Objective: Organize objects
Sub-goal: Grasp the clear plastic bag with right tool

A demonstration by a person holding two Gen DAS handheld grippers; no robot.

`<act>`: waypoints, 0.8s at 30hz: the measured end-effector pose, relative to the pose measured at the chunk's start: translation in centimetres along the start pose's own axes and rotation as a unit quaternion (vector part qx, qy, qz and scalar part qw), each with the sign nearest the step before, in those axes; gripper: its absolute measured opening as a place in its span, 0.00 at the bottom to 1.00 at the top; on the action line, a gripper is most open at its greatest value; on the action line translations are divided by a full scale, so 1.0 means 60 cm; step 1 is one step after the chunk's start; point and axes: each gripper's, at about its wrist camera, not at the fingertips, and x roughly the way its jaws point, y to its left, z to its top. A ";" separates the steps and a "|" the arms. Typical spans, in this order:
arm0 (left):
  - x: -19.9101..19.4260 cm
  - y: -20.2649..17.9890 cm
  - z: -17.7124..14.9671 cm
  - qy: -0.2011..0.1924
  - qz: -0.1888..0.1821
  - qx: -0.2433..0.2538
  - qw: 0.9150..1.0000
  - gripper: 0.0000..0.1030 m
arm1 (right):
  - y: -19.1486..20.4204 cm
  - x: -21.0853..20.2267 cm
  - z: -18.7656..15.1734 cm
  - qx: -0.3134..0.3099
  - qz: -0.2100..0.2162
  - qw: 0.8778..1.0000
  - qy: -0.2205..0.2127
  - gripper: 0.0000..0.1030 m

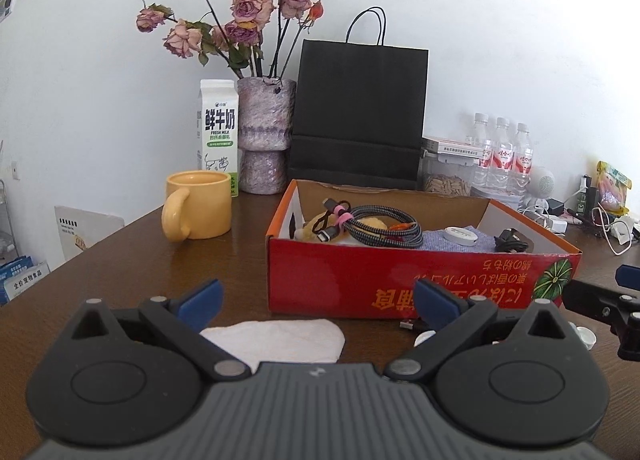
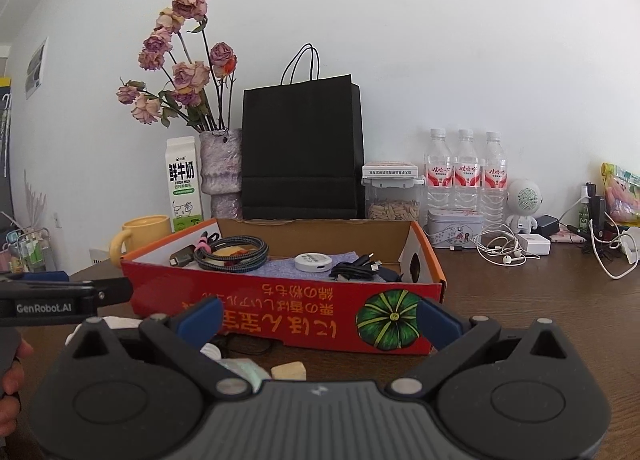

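Note:
A red cardboard box (image 1: 400, 280) (image 2: 288, 300) stands on the brown table, holding a braided cable coil (image 1: 380, 226) (image 2: 232, 254), a blue-grey cloth (image 2: 280, 266), a white round disc (image 1: 461, 235) (image 2: 313, 261) and a black cable (image 2: 360, 268). My left gripper (image 1: 318, 296) is open in front of the box, above a white tissue (image 1: 280, 340). My right gripper (image 2: 320, 316) is open too, facing the box's pumpkin picture. Small items lie before it: a beige block (image 2: 289, 371), a pale packet (image 2: 244, 370) and a USB plug (image 1: 410, 325).
Behind the box stand a yellow mug (image 1: 200, 210), a milk carton (image 1: 218, 132), a vase of dried roses (image 1: 266, 136), a black paper bag (image 1: 360, 112), a seed jar (image 2: 394, 196), three water bottles (image 2: 466, 176) and tangled white earphones (image 2: 504, 248). A hand (image 2: 12, 372) shows at the left.

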 end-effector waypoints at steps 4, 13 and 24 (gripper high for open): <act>-0.024 0.009 -0.011 0.005 0.002 -0.004 1.000 1.00 | 0.014 -0.019 -0.012 -0.008 0.013 1.000 0.015 1.00; -0.053 0.014 -0.029 0.032 0.000 -0.009 0.999 1.00 | 0.052 -0.024 -0.024 -0.032 0.032 0.997 0.067 0.96; -0.048 0.020 -0.030 0.047 0.008 -0.021 0.999 1.00 | 0.063 -0.023 -0.029 -0.022 0.043 0.996 0.073 0.36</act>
